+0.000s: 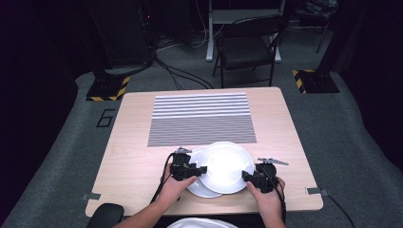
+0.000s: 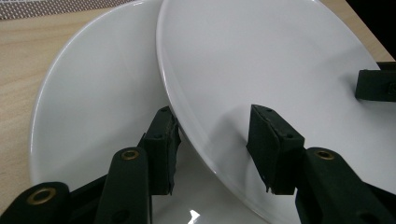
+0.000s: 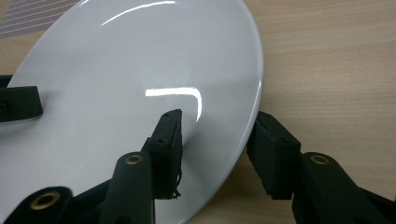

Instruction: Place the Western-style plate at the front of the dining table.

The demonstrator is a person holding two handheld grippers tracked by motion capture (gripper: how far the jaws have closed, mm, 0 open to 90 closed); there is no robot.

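Two white plates lie overlapped at the table's near edge. The upper plate (image 1: pixel 223 164) (image 2: pixel 280 60) (image 3: pixel 130 70) rests partly over the lower plate (image 1: pixel 197 189) (image 2: pixel 93 93). My left gripper (image 1: pixel 203 169) (image 2: pixel 217 140) is shut on the upper plate's left rim, one jaw on top and one beneath. At the opposite rim, my right gripper (image 1: pixel 244 175) (image 3: pixel 215 140) grips the same plate the same way. Each gripper view shows a jaw of the other gripper across the plate.
A striped grey-and-white mat (image 1: pixel 199 118) covers the far middle of the wooden table (image 1: pixel 133 156). Beyond the table stand a black folding chair (image 1: pixel 247 47) and two yellow-and-black stand bases (image 1: pixel 107 88) (image 1: pixel 313 80). Cables trail from both grippers toward me.
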